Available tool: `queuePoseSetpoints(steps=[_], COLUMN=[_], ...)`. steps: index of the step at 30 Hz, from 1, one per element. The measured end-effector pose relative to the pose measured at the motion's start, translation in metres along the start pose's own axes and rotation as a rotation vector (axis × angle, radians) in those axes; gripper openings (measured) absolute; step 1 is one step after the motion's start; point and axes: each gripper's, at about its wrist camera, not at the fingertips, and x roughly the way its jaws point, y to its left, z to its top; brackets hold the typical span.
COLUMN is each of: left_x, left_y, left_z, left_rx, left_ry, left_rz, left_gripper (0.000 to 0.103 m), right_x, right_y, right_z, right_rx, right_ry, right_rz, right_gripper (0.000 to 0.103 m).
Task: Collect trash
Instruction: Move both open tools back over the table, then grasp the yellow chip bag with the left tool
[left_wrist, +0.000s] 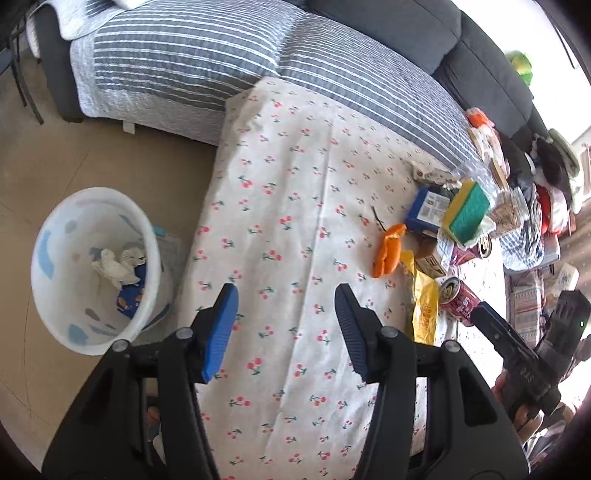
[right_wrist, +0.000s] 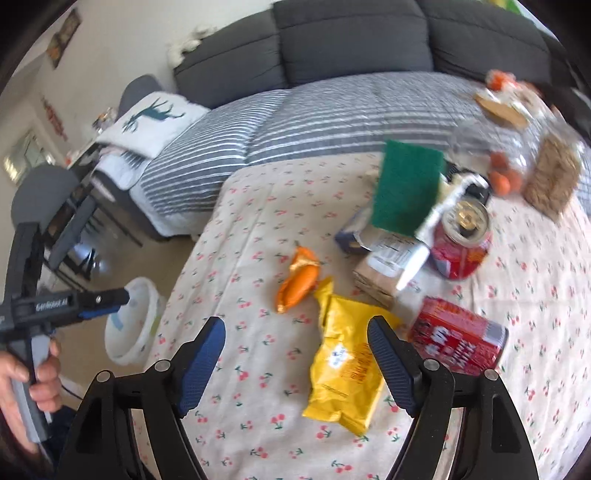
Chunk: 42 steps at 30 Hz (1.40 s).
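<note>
Right now my right tool (right_wrist: 295, 354) hangs with fingers apart over the yellow wrapper (right_wrist: 341, 373) near the surface's (right_wrist: 240, 229) front edge, its long axis running away from me. My left tool (left_wrist: 286, 317), equally apart and empty, sits nearer the bin (left_wrist: 92, 269).

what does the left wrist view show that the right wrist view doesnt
Only the left wrist view looks into the white bin, showing crumpled tissue and a blue wrapper inside. Only the right wrist view shows the deer-print pillow and the whole yellow snack bag between the open right gripper. Both show the cherry-print tablecloth, orange wrapper, green sponge and red cans.
</note>
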Motion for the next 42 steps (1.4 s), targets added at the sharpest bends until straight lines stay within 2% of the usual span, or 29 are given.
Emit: queuePoseSetpoints(steps=[4, 8, 11, 17, 22, 23, 24, 26, 31, 36, 40, 42], left_x=[0.024, 0.047, 0.061, 0.093, 0.121, 0.121, 0.118, 0.115, 0.087, 0.057, 0.048, 0.053], left_y=[-0.047, -0.091, -0.119, -0.149, -0.162, -0.165, -0.167, -0.168, -0.156, -0.138, -0.126, -0.125], left_z=[-0.010, -0.027, -0.040, -0.051, -0.062, -0.064, -0.065, -0.067, -0.064, -0.055, -0.044, -0.040], left_rx=[0.085, 0.169, 0.226, 0.241, 0.230, 0.236, 0.249, 0.256, 0.228, 0.223, 0.209, 0.216], left_ry=[0.056, 0.119, 0.148, 0.206, 0.237, 0.217, 0.195, 0.210, 0.185, 0.121, 0.073, 0.092], left_rz=[-0.014, -0.040, -0.046, -0.039, 0.000, 0.018, 0.028, 0.015, -0.036, -0.071, -0.079, -0.106], left_gripper=[0.056, 0.056, 0.056, 0.056, 0.054, 0.052, 0.035, 0.005, 0.002, 0.002, 0.002, 0.003], right_x=[0.005, -0.006, -0.015, -0.025, -0.025, -0.025, -0.025, -0.026, -0.030, -0.029, -0.025, -0.016], right_y=[-0.044, -0.063, -0.070, -0.093, -0.107, -0.107, -0.106, -0.106, -0.113, -0.112, -0.100, -0.091], right_z=[0.000, 0.005, 0.006, 0.011, 0.009, 0.009, 0.010, 0.010, 0.016, 0.032, 0.055, 0.068], right_rx=[0.124, 0.182, 0.177, 0.208, 0.243, 0.242, 0.238, 0.226, 0.224, 0.197, 0.141, 0.102], right_ry=[0.057, 0.030, 0.009, -0.024, -0.024, -0.024, -0.027, -0.036, -0.067, -0.103, -0.160, -0.170], right_rz=[-0.072, -0.049, -0.075, -0.104, -0.101, -0.097, -0.094, -0.107, -0.134, -0.139, -0.134, -0.128], right_gripper=[0.081, 0.081, 0.081, 0.081, 0.081, 0.081, 0.081, 0.081, 0.081, 0.081, 0.081, 0.081])
